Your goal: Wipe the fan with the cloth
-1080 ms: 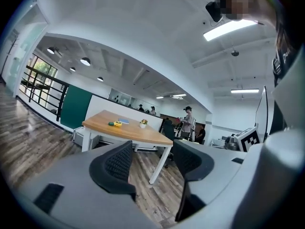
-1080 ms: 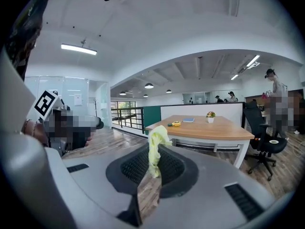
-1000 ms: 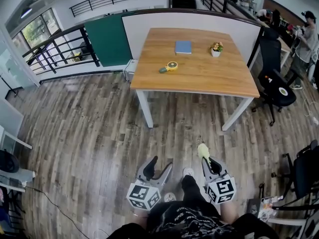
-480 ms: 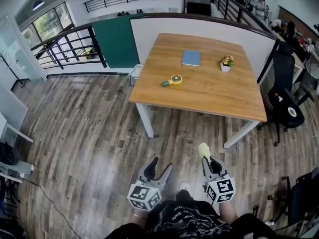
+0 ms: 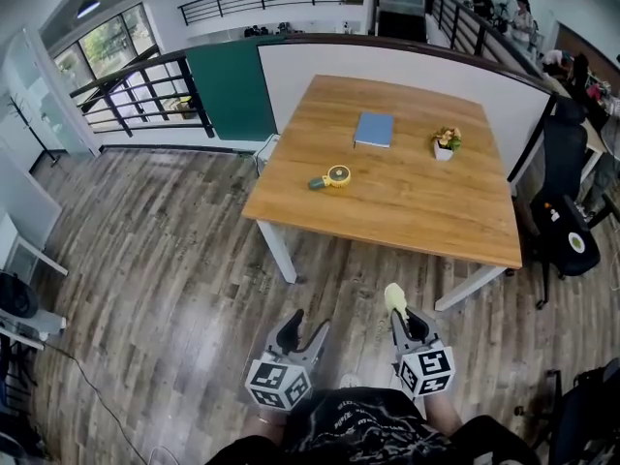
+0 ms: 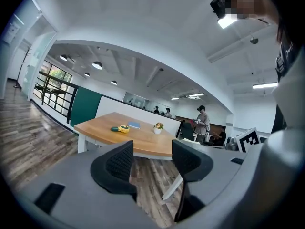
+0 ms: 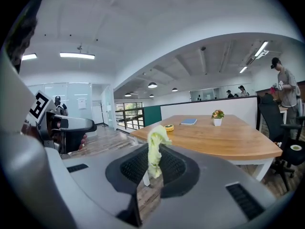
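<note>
Left tool (image 5: 308,323) gaping, just narrowed, empty | right tool (image 5: 403,316) clamps cloth (image 5: 394,297) | table (image 5: 407,211) edge ahead

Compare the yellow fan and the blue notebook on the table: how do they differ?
The fan is yellow and round with a green handle; the notebook is blue and rectangular. The fan is smaller than the notebook. The fan lies nearer the edge of the table that faces the person, the notebook farther back. Both lie on the wooden top, apart.
</note>
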{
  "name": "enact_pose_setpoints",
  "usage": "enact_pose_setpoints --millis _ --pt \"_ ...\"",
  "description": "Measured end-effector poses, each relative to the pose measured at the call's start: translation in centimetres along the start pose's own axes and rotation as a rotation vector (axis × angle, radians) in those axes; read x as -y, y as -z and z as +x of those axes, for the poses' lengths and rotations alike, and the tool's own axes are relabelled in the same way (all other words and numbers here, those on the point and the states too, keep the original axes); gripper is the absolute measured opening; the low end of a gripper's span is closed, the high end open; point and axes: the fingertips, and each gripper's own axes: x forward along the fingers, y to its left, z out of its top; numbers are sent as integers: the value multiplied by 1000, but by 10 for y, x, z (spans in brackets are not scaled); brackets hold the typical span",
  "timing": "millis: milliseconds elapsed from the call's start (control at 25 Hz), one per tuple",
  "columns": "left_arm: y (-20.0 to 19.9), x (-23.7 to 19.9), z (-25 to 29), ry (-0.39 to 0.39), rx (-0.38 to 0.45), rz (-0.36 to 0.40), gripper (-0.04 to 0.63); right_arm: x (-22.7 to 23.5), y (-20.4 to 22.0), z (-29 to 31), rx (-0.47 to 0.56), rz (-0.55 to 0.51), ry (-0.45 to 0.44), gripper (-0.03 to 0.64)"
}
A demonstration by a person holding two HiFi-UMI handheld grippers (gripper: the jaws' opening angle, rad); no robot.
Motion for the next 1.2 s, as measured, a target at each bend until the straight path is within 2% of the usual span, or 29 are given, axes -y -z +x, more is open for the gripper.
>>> enact_pose_setpoints --millis 200,360,520,640,840,1000,1200 --pt "4 -4 20 -15 -30 -9 270 9 -2 15 -13 -5 -9 60" --pt "5 -11 36 -22 -48 -5 242 11 0 28 -31 -4 -25 60" --pt "5 -25 57 -6 -54 -5 244 13 3 48 -53 -21 -25 58" --pt "-2 -41 79 11 -54 1 244 19 -1 67 -56 -15 -1 58" --pt "-31 -74 122 33 -10 3 244 34 -18 107 -48 -3 59 58" --pt "-51 -102 162 92 -18 13 244 46 -35 149 -42 10 98 58" --pt "-67 -146 213 125 -58 42 244 61 -53 206 -41 17 148 58"
